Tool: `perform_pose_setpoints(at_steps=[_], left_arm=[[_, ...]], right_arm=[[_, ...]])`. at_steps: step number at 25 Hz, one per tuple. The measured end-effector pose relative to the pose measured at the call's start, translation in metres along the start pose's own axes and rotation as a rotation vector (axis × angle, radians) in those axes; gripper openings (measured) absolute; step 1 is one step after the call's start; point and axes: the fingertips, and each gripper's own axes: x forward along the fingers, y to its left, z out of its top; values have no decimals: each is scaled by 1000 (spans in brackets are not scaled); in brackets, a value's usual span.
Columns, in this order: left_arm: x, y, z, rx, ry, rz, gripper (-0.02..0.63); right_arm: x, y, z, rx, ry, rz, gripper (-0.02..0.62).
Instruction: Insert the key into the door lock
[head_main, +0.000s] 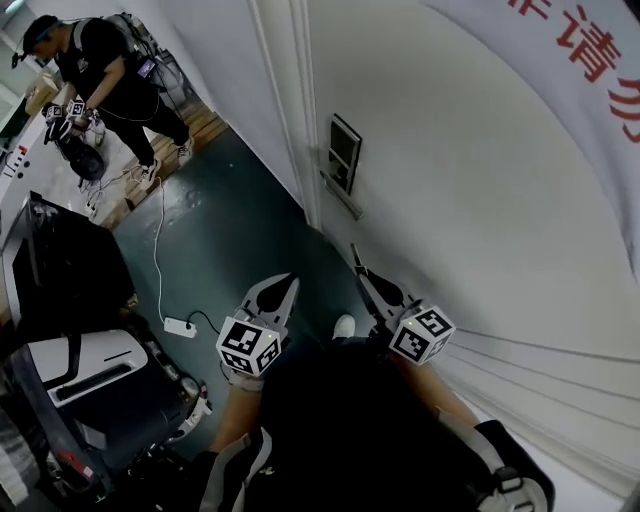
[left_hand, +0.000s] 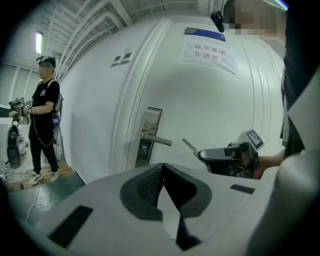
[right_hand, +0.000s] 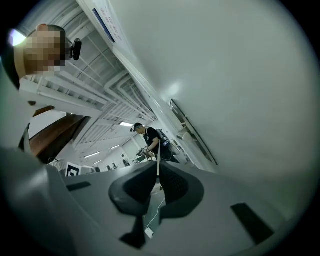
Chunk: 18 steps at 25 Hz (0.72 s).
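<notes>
We hold the key (left_hand: 190, 146) pinched in the closed fingers of the right gripper (left_hand: 202, 153), blade leading so it can run straight into the lock (left_hand: 148, 137). It is near the lock, not touching. Our left gripper (left_hand: 162, 166), fingers closed on nothing, hangs farther from the lock, leaving the approach free.
</notes>
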Motion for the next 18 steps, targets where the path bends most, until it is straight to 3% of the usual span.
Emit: perform_pose_setpoints(at_steps=[8, 18], left_arm=[[-12, 31, -8, -41, -2, 104, 8], [-15, 98, 6, -41, 15, 94, 8]], right_arm=[[45, 2, -13, 16, 78, 91, 34], [113, 2, -20, 40, 95, 66, 34]])
